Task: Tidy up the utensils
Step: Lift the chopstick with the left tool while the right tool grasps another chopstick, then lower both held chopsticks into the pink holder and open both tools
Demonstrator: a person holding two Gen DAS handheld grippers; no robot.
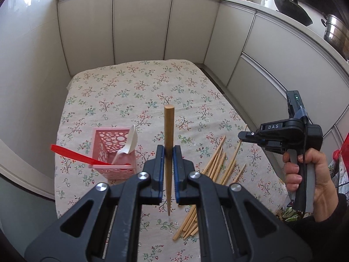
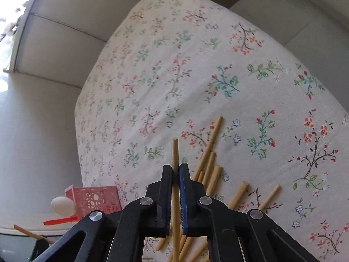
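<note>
My left gripper (image 1: 168, 151) is shut on a brown wooden chopstick (image 1: 169, 131), held above the floral tablecloth, right of the pink perforated basket (image 1: 113, 150). The basket holds a white spoon (image 1: 128, 144) and a red utensil (image 1: 74, 155). My right gripper (image 2: 175, 170) is shut on a pale wooden chopstick (image 2: 175, 150), held above a loose pile of chopsticks (image 2: 209, 170). The pile also shows in the left wrist view (image 1: 220, 166). The right gripper shows from the side in the left wrist view (image 1: 244, 135). The basket sits at the lower left of the right wrist view (image 2: 96, 198).
The table with the floral cloth (image 1: 139, 91) stands in a corner of white cabinets (image 1: 141, 26). A counter at the right holds a black wok (image 1: 292, 8) and a steel pot (image 1: 336, 32). The table's edges drop off at the left and right.
</note>
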